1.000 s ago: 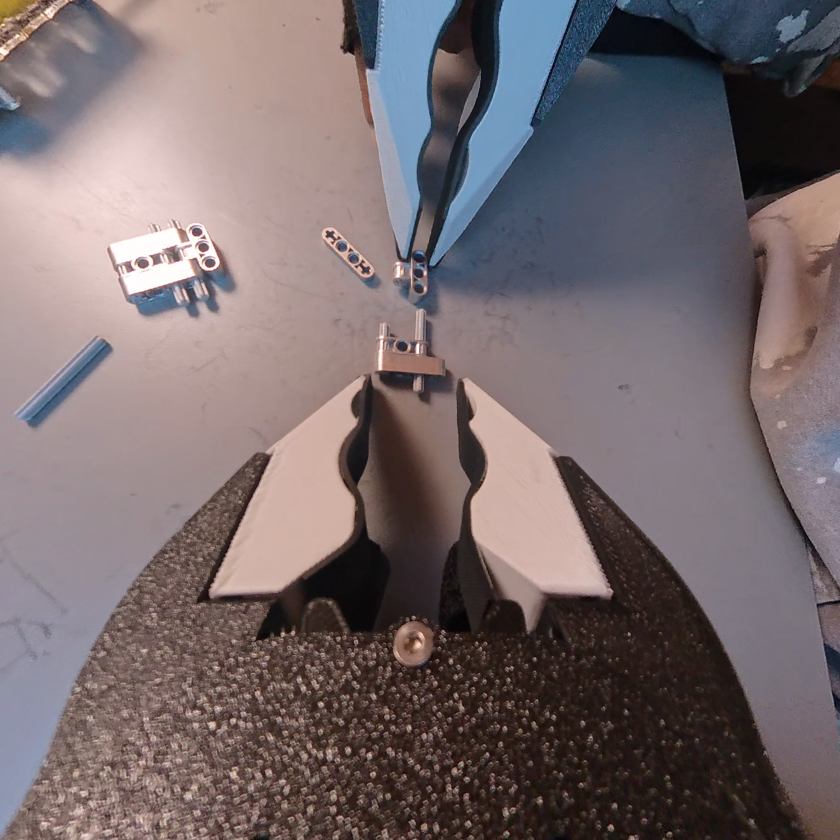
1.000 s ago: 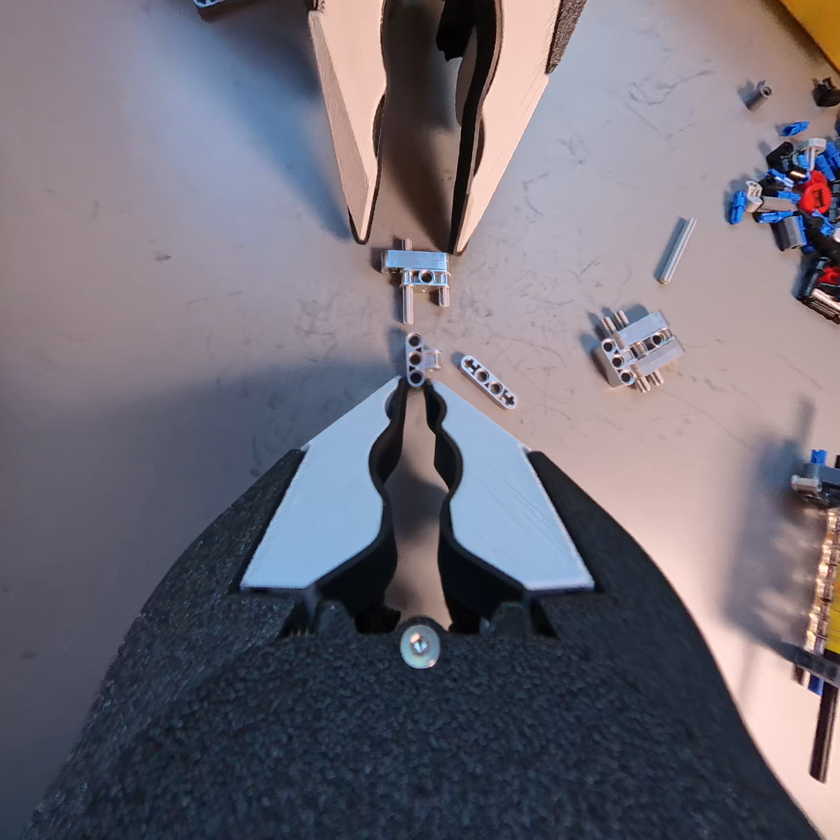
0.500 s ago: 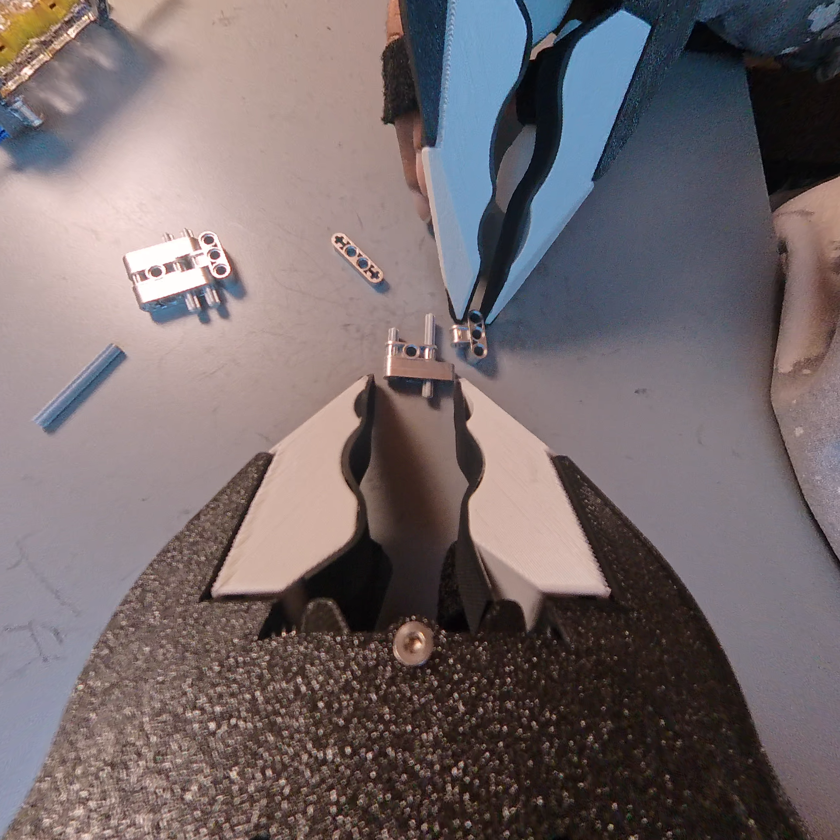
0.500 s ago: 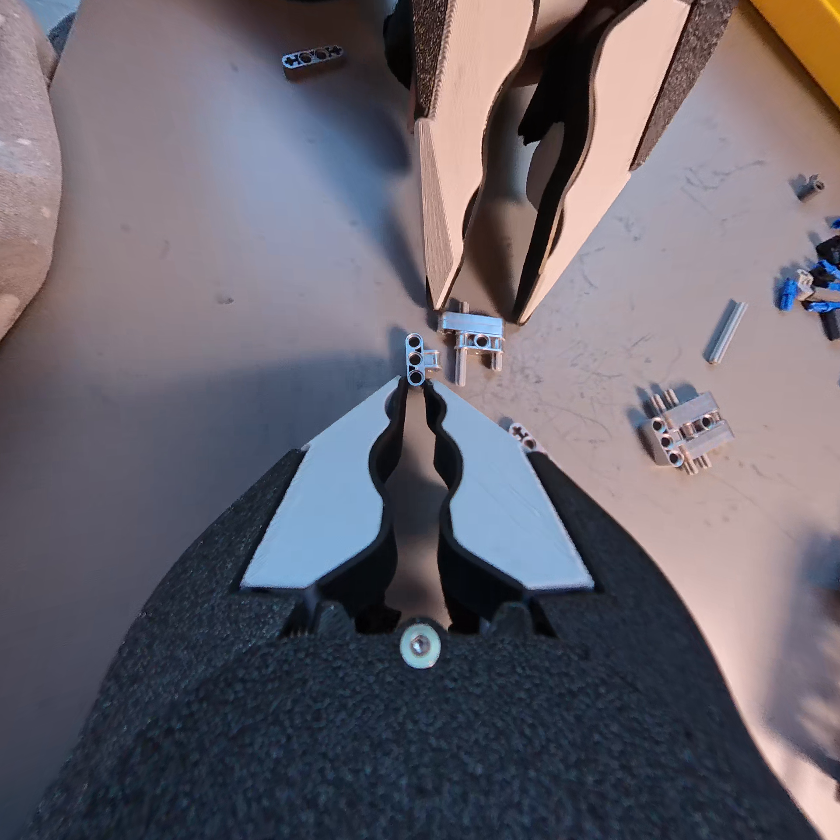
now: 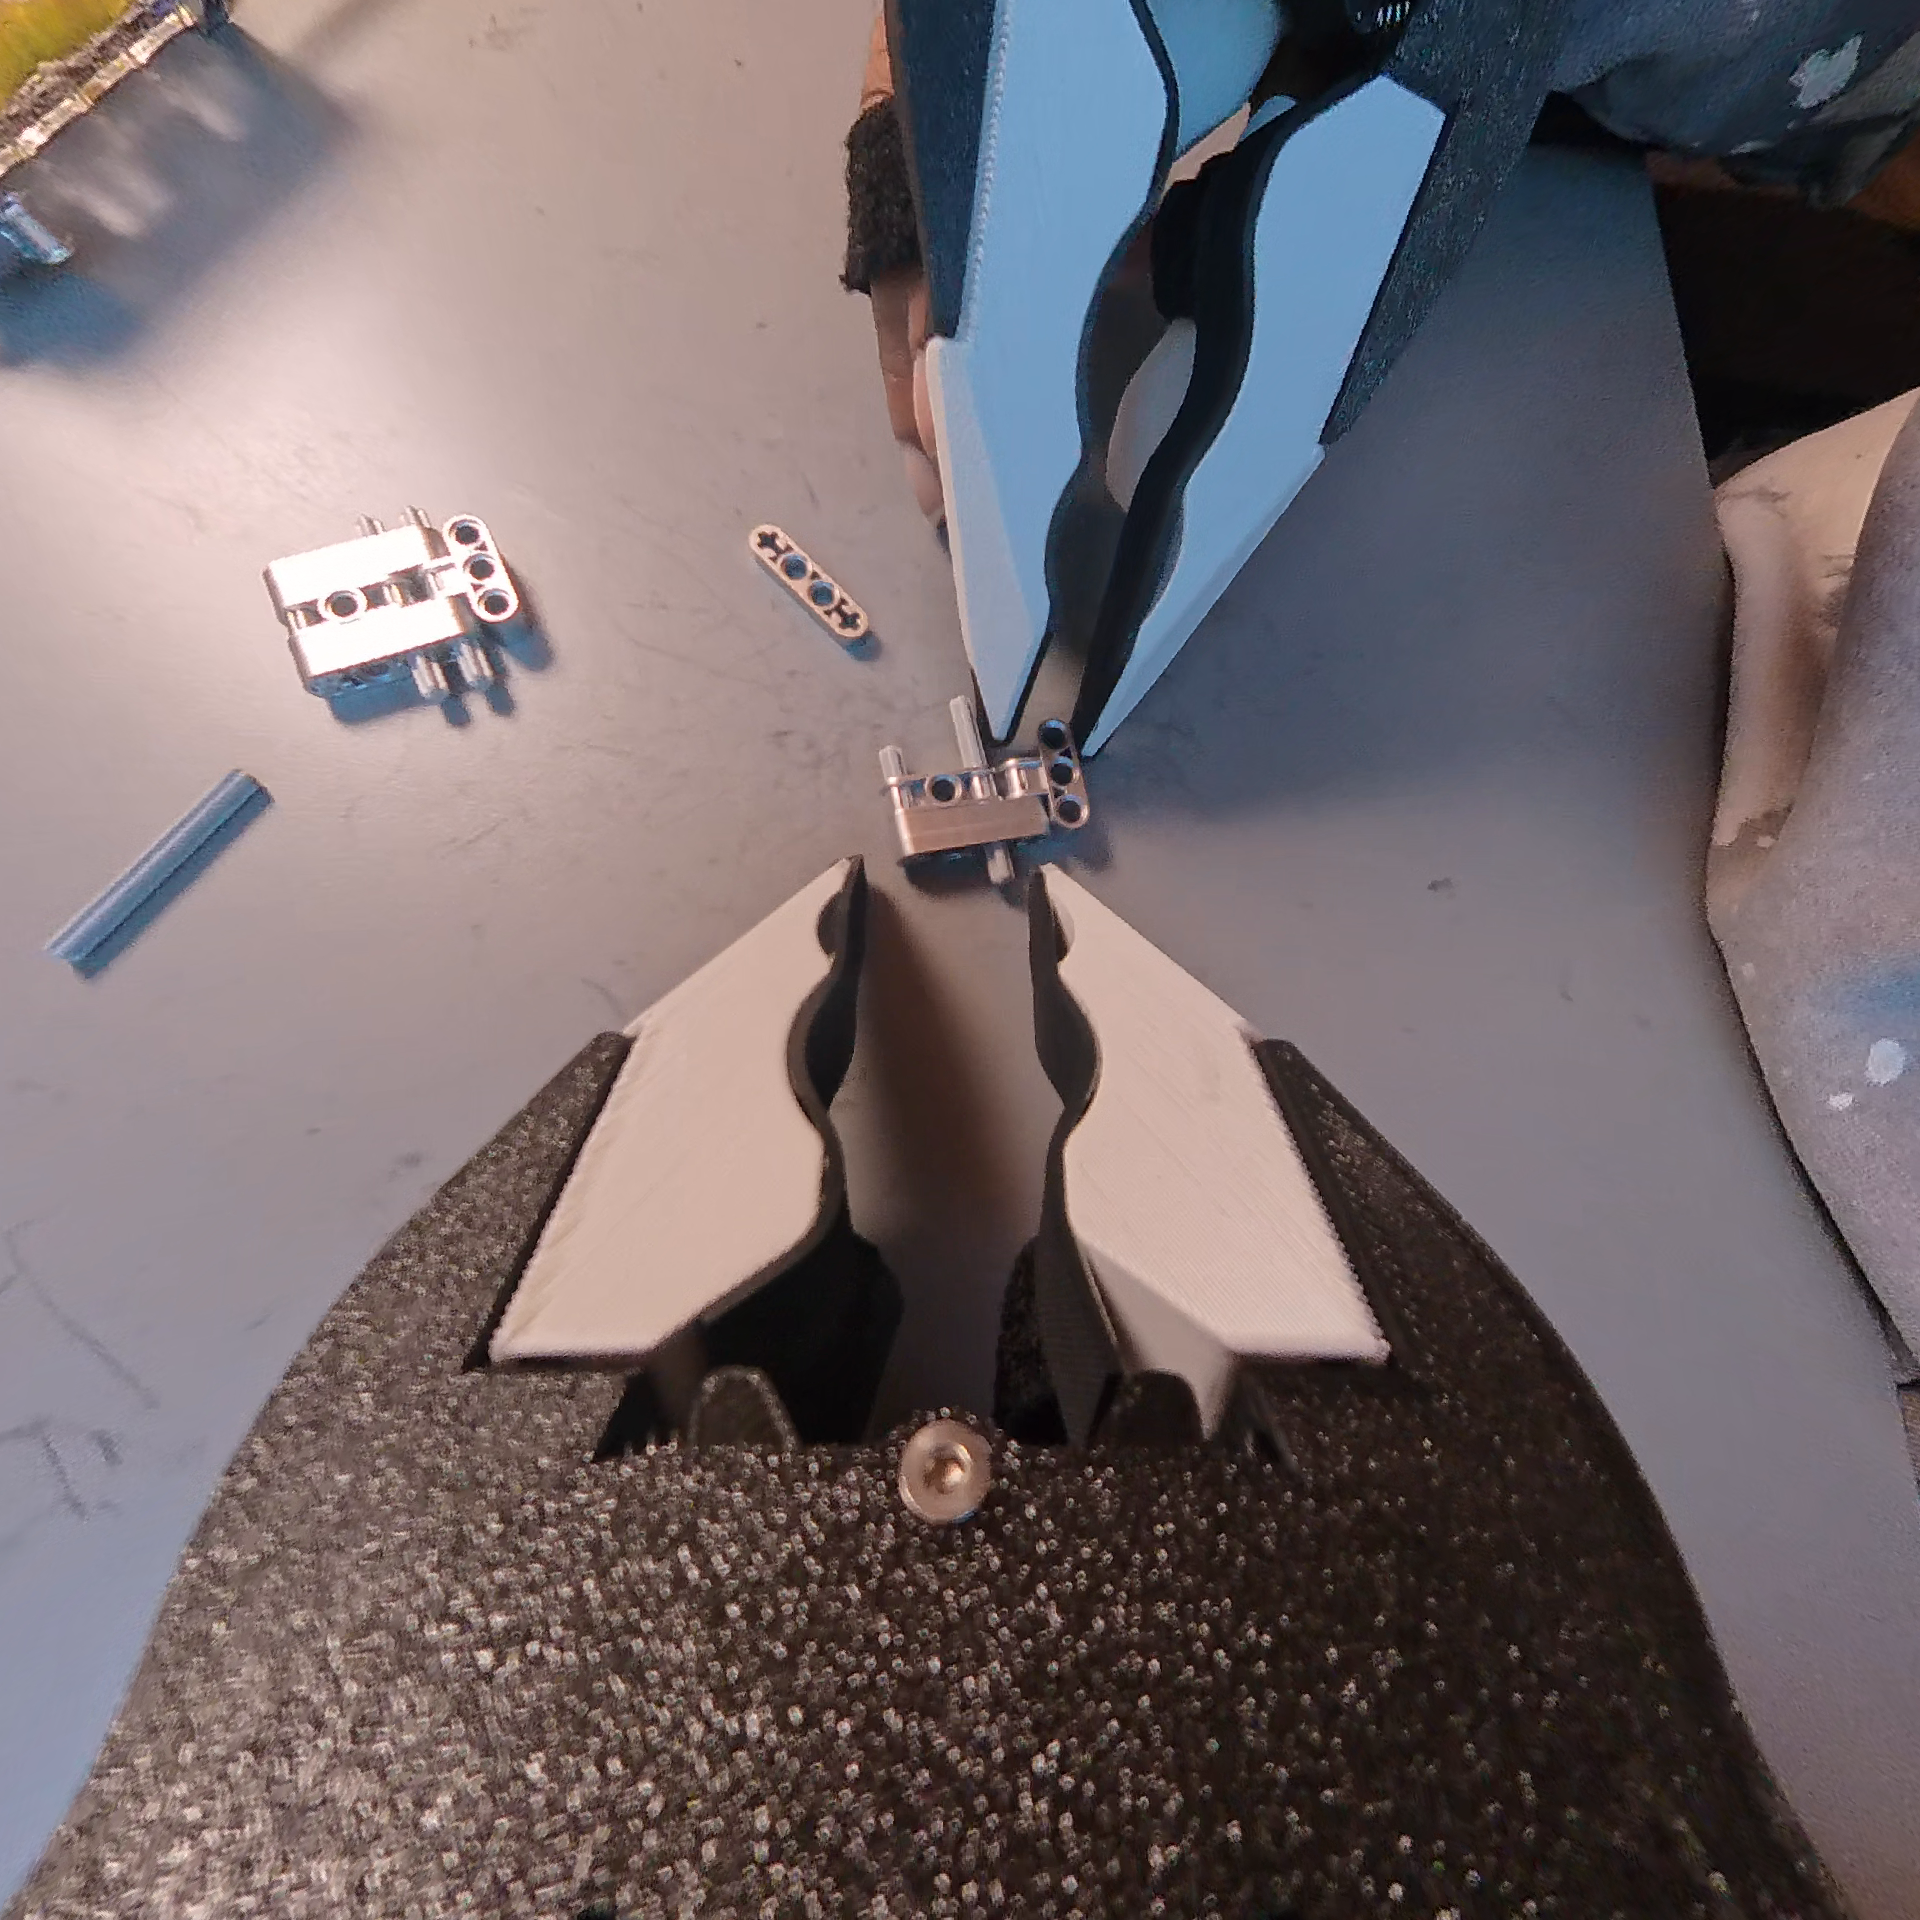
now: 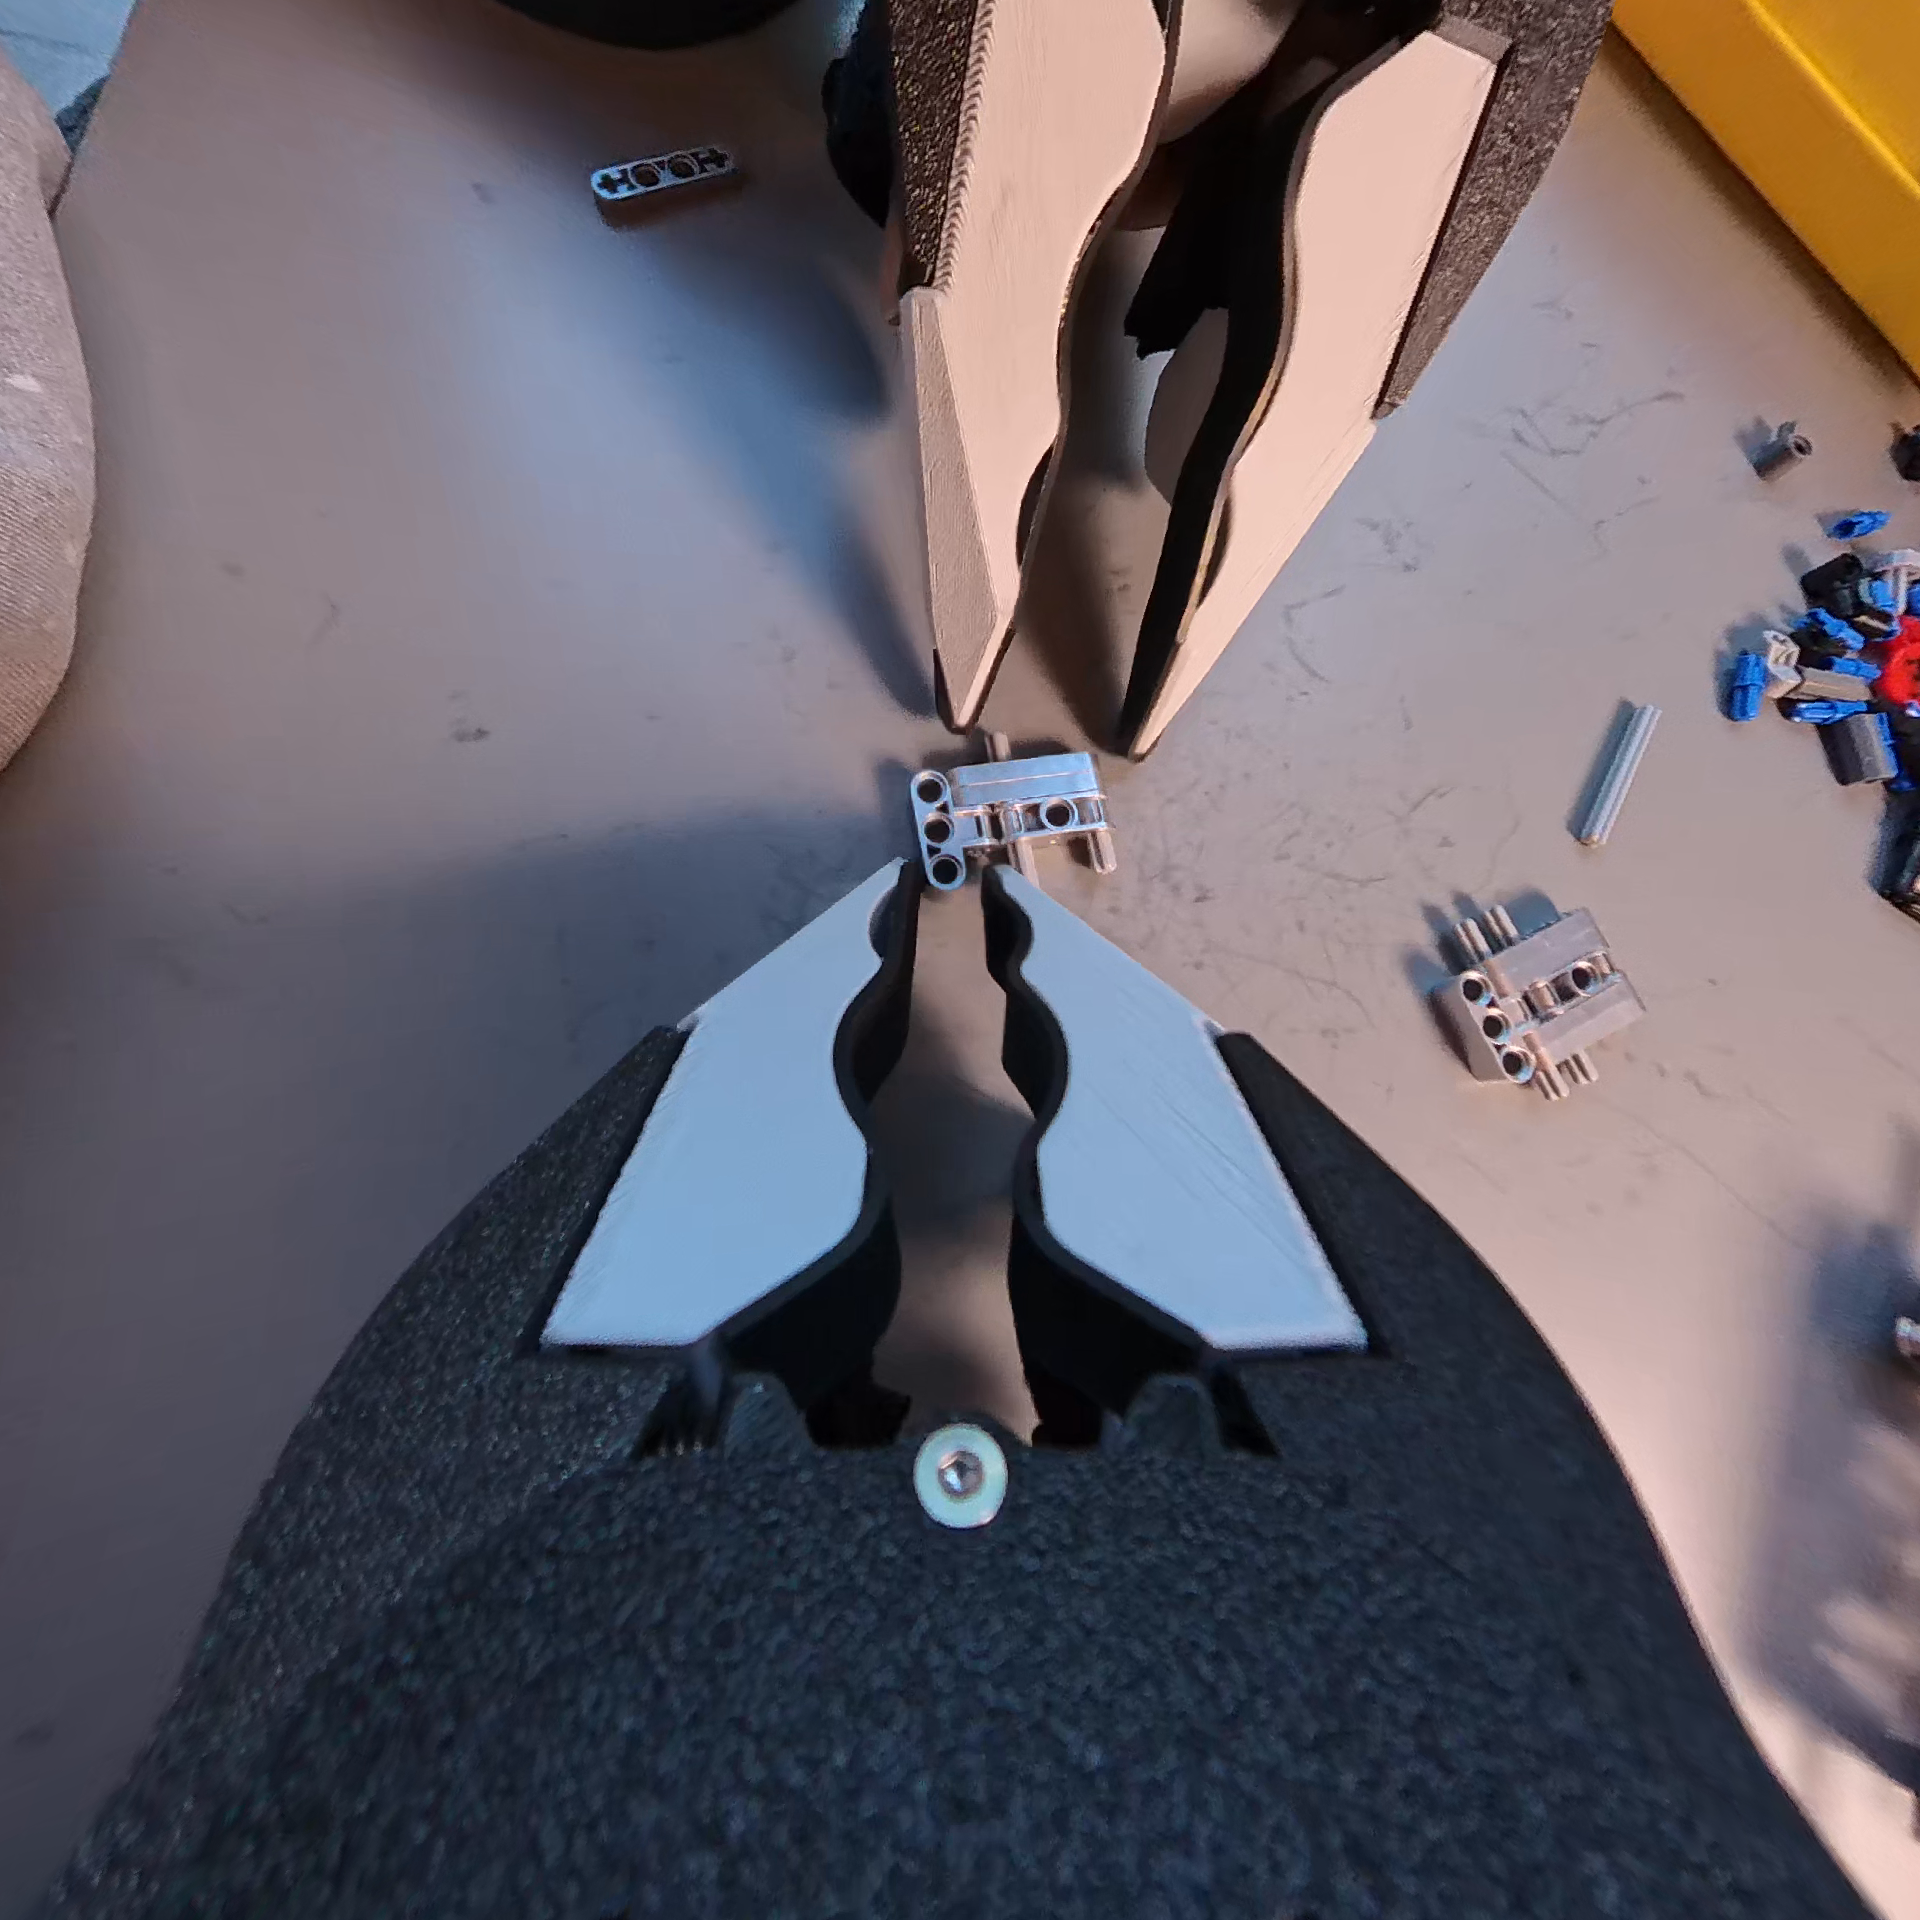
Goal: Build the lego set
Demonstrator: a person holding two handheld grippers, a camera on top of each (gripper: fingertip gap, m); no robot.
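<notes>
The right gripper (image 6: pixel 951 881) is seen with its fingers parted by a narrow gap, their tips flanking the near end of a small grey three-hole connector (image 6: pixel 937 828); whether that piece is truly pinched cannot be told, since a sliver of space shows at the tips. The connector is joined to the side of a grey block with pins (image 6: pixel 1034 798), and the pair lies flat on the grey table (image 6: pixel 416 520). The left gripper (image 5: pixel 945 878) is held wide apart — nothing is grasped — with the block (image 5: pixel 966 810) lying just beyond its tips, slightly nearer the right-hand finger, and the connector (image 5: pixel 1065 774) at the block's far side. In the left wrist view the right gripper (image 5: pixel 1044 732) comes down from above, its tips meeting the connector. Off to the side, well apart from both grippers, a larger grey assembled block (image 5: pixel 390 603) is found, with a thin grey four-hole beam (image 5: pixel 808 580) between it and the right gripper, and a grey-blue axle rod (image 5: pixel 156 868) nearer the edge. In the right wrist view a heap of blue, black and red small parts (image 6: pixel 1839 665) is seen at the far right, beside a yellow bin (image 6: pixel 1787 156).
</notes>
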